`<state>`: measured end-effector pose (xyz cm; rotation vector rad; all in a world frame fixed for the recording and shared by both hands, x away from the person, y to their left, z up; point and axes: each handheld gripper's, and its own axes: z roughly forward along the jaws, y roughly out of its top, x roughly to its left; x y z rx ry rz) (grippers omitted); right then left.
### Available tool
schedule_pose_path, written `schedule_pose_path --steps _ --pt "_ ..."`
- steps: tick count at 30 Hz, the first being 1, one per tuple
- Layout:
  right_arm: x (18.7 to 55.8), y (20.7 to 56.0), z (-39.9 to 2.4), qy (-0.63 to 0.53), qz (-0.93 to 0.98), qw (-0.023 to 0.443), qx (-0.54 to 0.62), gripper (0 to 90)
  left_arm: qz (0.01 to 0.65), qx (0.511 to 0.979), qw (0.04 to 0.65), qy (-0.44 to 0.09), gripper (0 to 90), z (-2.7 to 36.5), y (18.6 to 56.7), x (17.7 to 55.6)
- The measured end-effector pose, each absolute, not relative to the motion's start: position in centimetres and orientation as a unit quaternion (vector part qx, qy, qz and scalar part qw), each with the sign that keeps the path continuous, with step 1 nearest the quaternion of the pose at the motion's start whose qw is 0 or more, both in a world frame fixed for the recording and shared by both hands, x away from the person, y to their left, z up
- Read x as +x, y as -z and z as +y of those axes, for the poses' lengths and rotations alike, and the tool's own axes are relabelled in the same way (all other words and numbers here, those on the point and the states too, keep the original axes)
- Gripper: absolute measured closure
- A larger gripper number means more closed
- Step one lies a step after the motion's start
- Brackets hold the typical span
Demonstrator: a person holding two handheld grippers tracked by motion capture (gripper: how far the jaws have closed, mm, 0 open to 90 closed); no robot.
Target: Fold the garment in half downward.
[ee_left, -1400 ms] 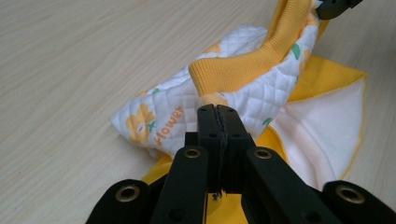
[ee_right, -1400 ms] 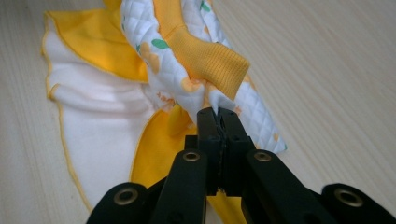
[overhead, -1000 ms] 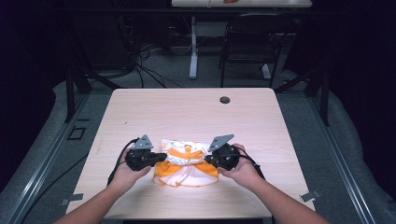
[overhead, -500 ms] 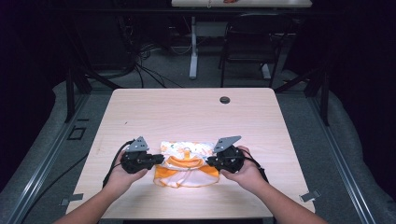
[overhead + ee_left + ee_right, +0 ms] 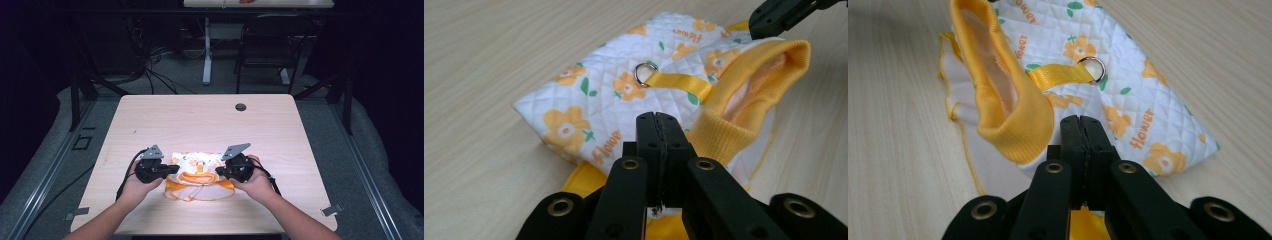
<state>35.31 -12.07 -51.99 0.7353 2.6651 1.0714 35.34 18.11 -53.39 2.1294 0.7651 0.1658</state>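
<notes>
A small quilted garment (image 5: 200, 175), white with orange flowers and a yellow ribbed collar, lies on the table's near half. A yellow strap with a metal ring (image 5: 642, 74) runs across its back. My left gripper (image 5: 175, 170) is at its left side and my right gripper (image 5: 219, 173) at its right. In the left gripper view the jaws (image 5: 657, 120) have just been closing and stand together over the garment (image 5: 624, 90), with its yellow hem caught low between them. The right gripper's jaws (image 5: 1081, 122) have just closed the same way on the garment (image 5: 1128, 100).
The light wooden table (image 5: 200, 120) has a small black round cap (image 5: 240, 106) near its far edge. Beyond the table stand a dark chair (image 5: 265, 45) and a desk leg among floor cables. A metal clip (image 5: 332, 210) sits at the front right corner.
Both hands stay at the garment's two sides. The cloth between them has shifted slightly and lies a little flatter.
</notes>
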Motion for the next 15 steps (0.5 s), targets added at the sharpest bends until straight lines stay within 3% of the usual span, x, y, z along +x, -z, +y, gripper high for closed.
schedule_pose_path --steps 15 --pt "33.6 54.7 -11.8 -0.345 0.904 0.057 0.246 89.9 0.311 0.860 0.402 -0.050 89.8 17.9 56.2 33.8"
